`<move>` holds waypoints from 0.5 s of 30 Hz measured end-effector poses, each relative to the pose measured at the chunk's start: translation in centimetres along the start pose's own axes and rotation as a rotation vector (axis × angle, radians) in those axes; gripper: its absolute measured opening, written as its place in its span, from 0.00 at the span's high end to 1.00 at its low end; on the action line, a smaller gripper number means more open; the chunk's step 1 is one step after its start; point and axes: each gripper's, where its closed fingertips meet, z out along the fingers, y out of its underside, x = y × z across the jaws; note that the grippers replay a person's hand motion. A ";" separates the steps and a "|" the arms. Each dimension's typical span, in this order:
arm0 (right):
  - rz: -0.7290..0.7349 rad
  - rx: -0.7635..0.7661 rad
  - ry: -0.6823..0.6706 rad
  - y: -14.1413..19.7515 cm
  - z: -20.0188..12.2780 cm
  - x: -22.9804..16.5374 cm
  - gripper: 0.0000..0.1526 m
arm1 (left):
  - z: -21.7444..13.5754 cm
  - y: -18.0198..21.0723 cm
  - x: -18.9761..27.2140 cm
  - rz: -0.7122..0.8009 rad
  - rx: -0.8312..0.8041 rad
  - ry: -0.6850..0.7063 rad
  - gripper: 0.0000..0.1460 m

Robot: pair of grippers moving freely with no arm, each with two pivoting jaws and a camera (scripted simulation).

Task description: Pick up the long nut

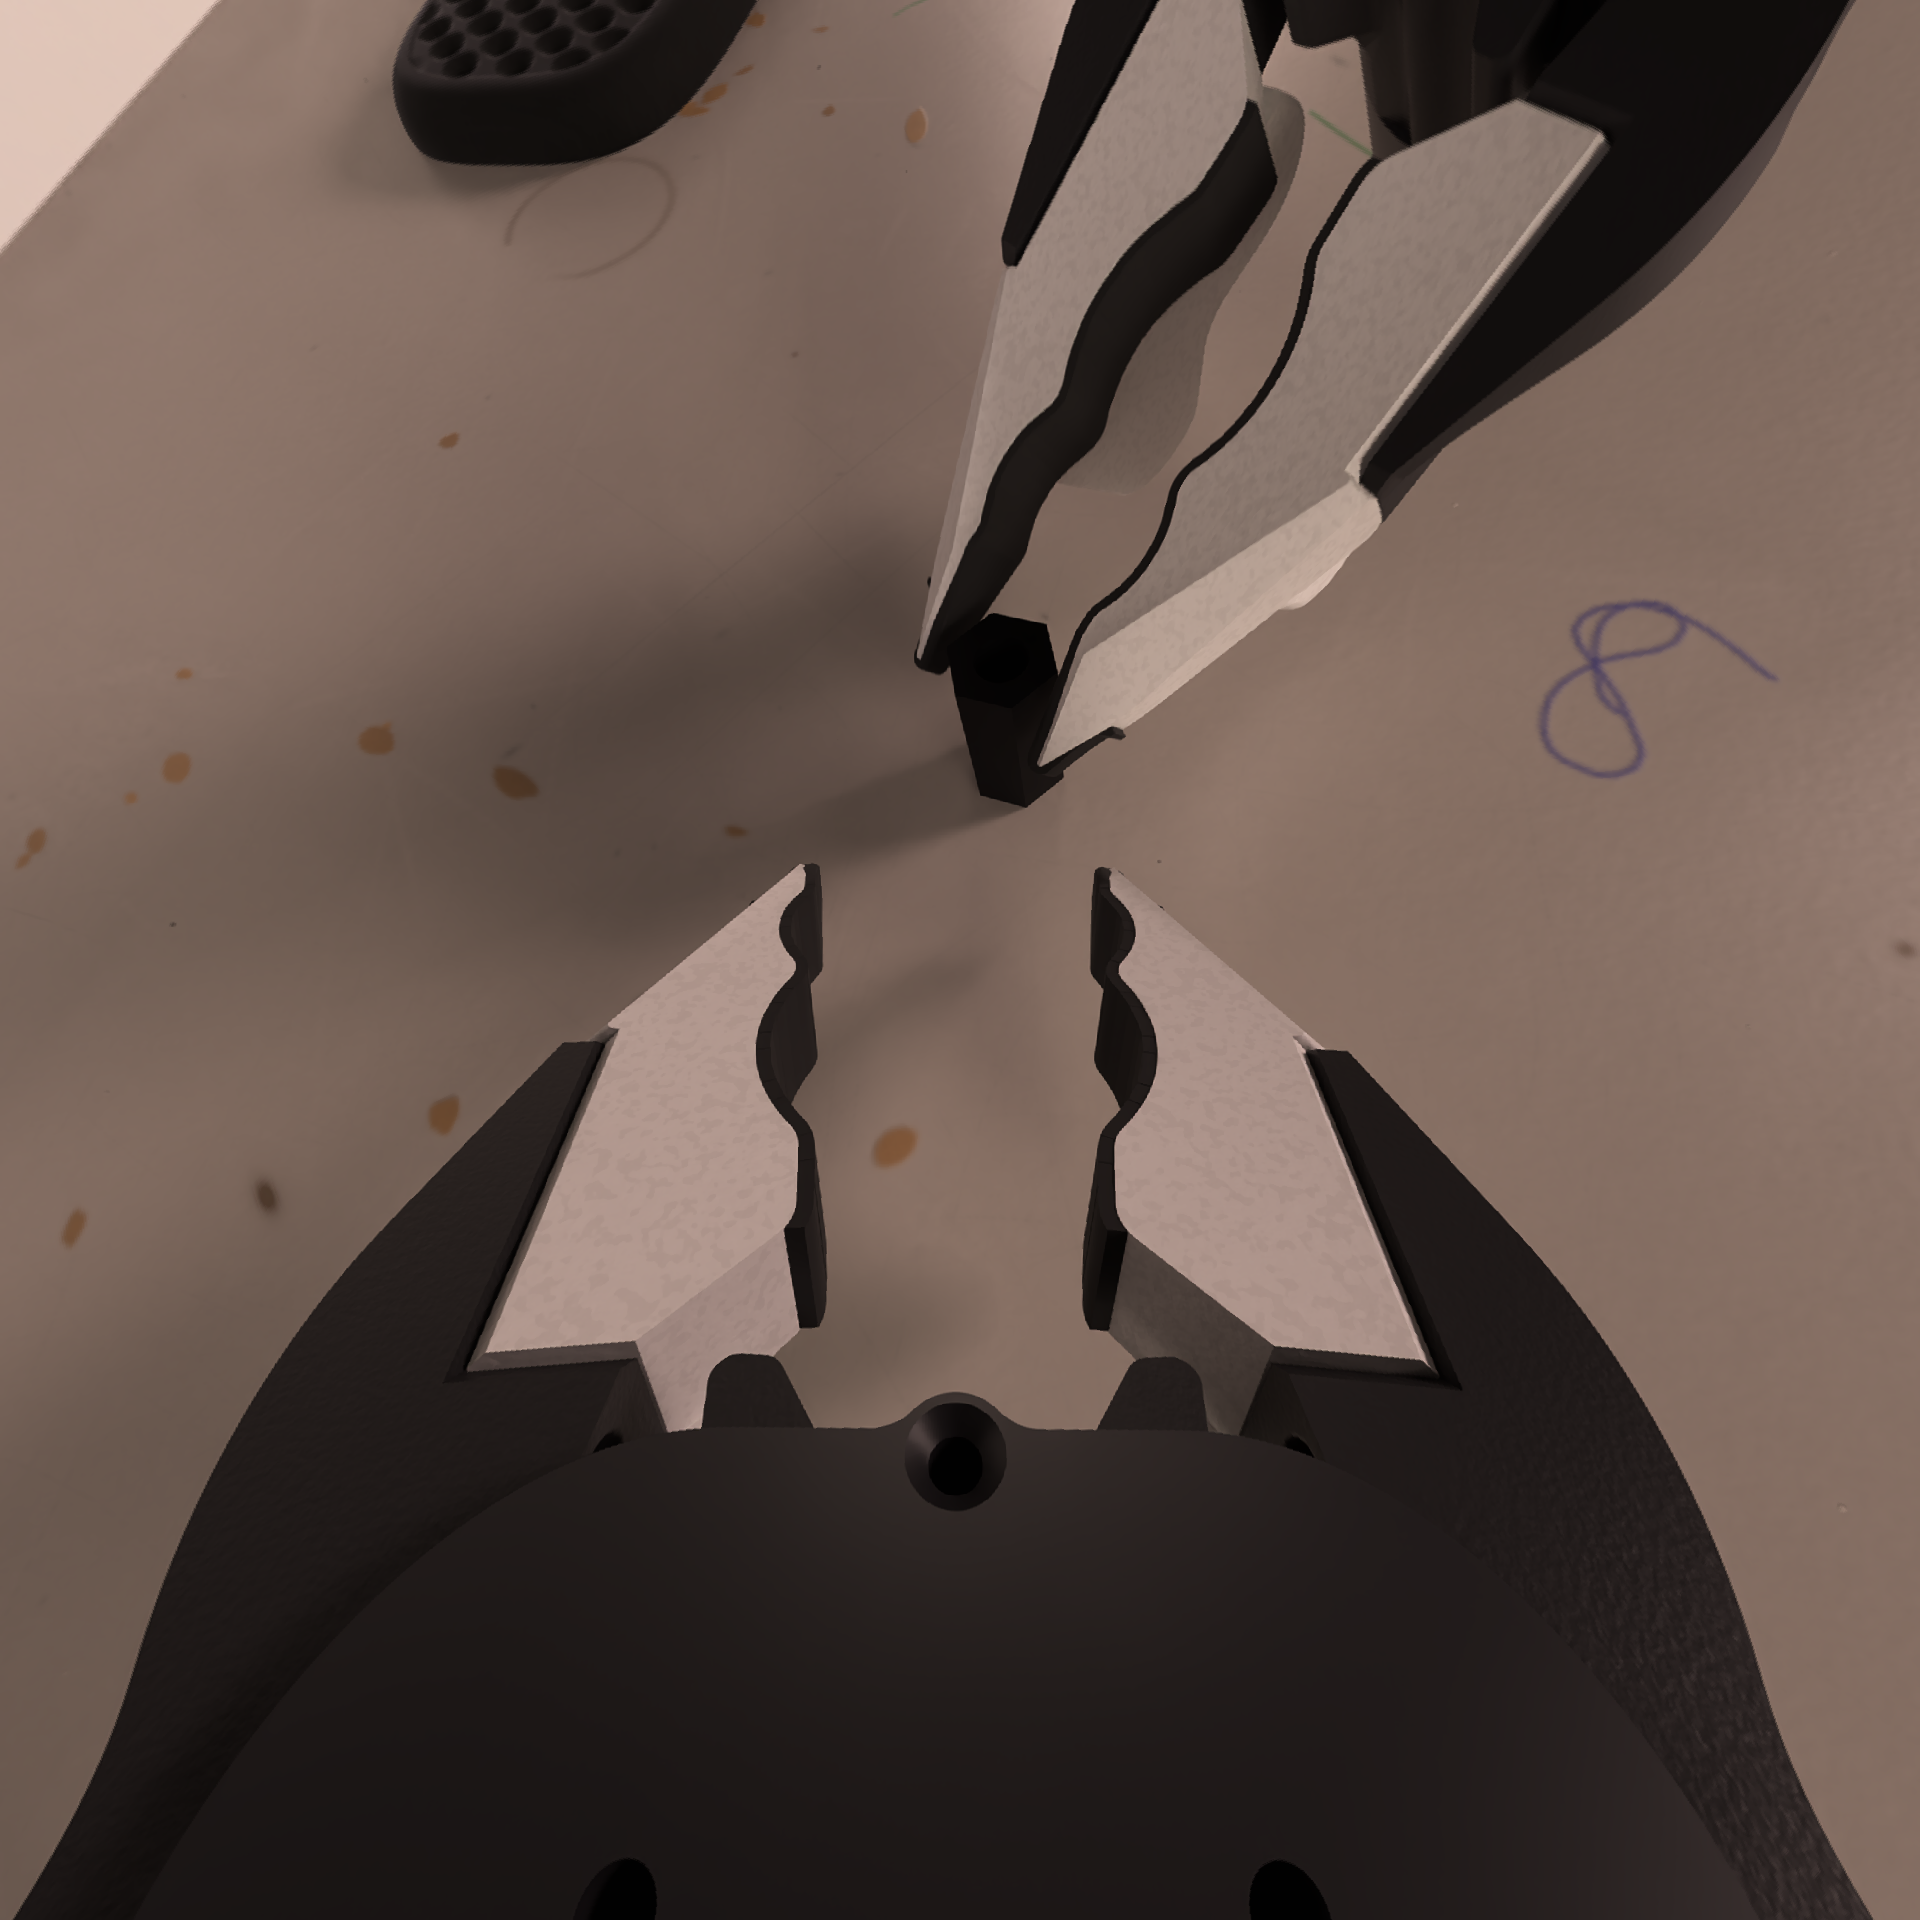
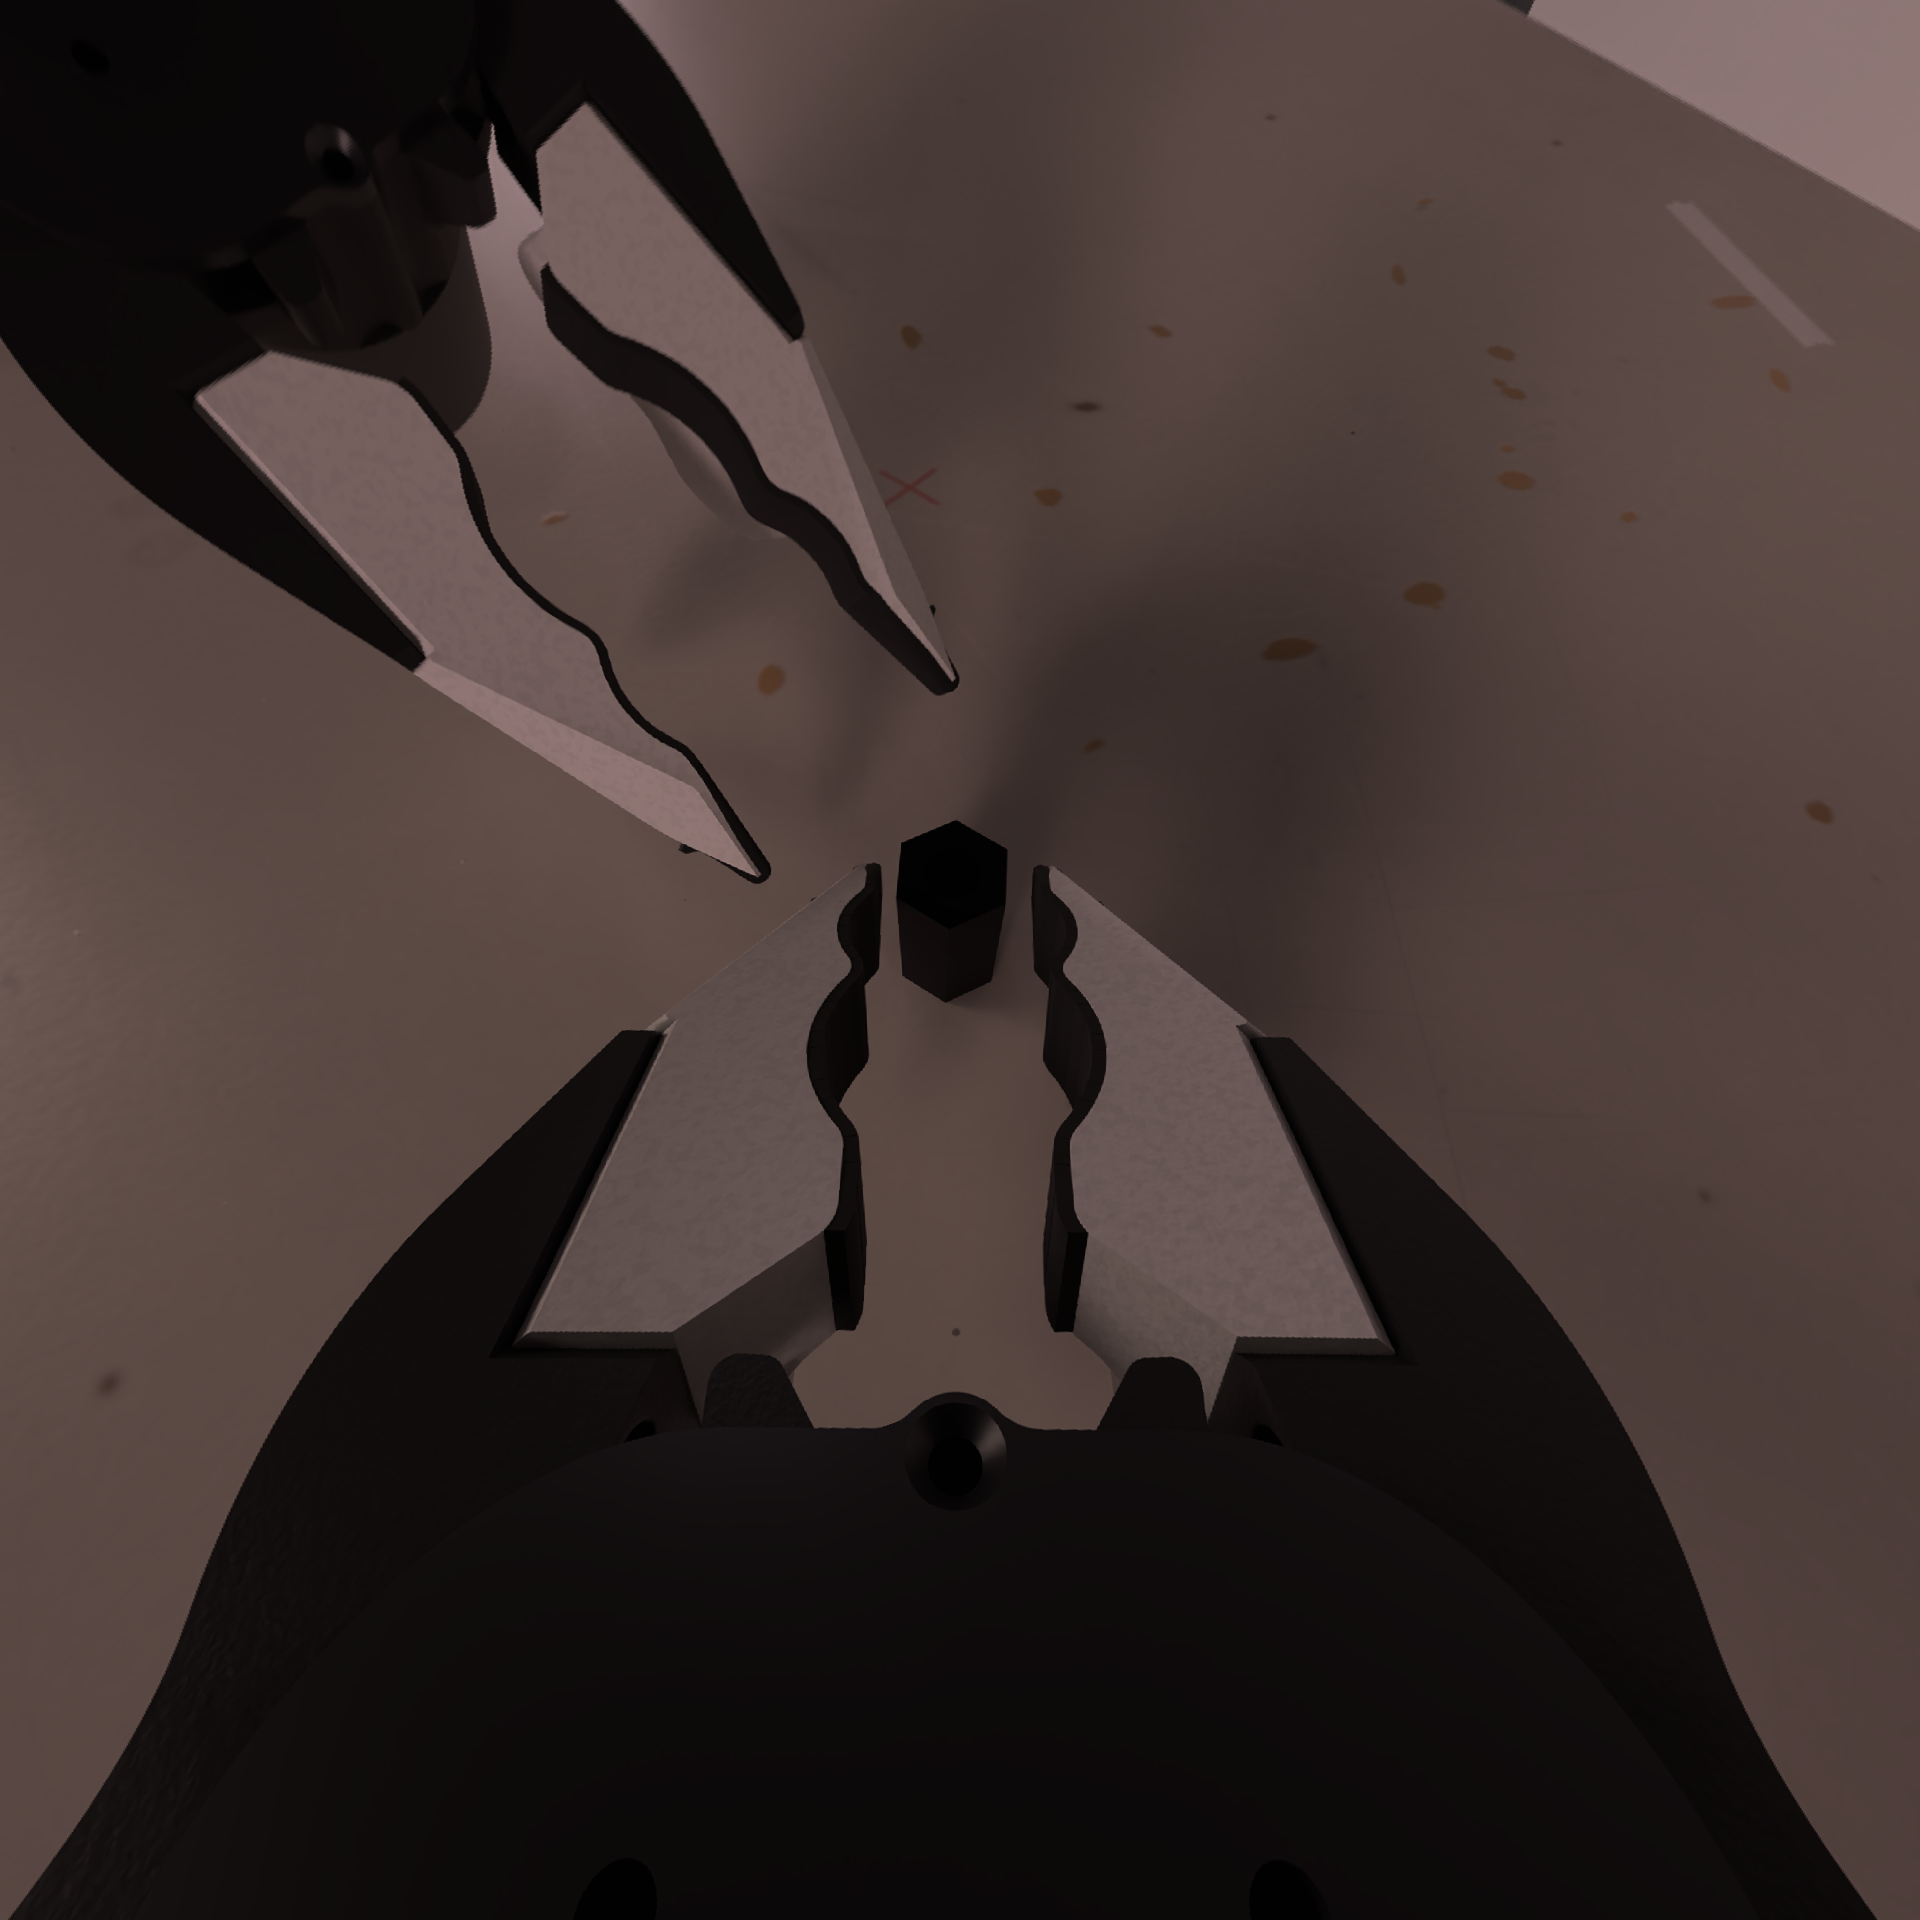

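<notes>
Long nut (image 2: 948, 925), upright between the parted right gripper (image 2: 954, 883) tips: probably rigid, light, slippery; grasp opposite flats. Left gripper (image 1: 956, 883) parted, empty, nearby.

Stained tabletop (image 1: 312, 582), two things resting on it.

A dull beige-brown surface, flecked all over with small orange-brown spots, and we see a blue pen scribble (image 1: 1621, 686) out to one side and a faint red cross (image 2: 909, 485) in the right wrist view. The long nut (image 1: 1006, 717), black and hexagonal, stands upright on its end near the middle. Well apart from it, at the far edge, lies a black perforated piece (image 1: 551, 73), possibly a pad or tray.
</notes>
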 end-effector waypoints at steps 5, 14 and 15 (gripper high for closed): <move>-0.039 -0.028 0.000 0.1 0.4 -0.1 0.87 | 0.0 0.1 0.0 -0.013 0.003 0.008 0.64; -0.049 0.073 -0.035 -1.1 -1.9 -0.5 0.87 | -1.5 -2.6 0.1 -0.020 0.119 -0.023 0.63; -0.030 0.097 -0.045 -1.4 -2.5 -0.4 0.87 | -1.7 -3.1 0.3 -0.019 0.142 -0.027 0.63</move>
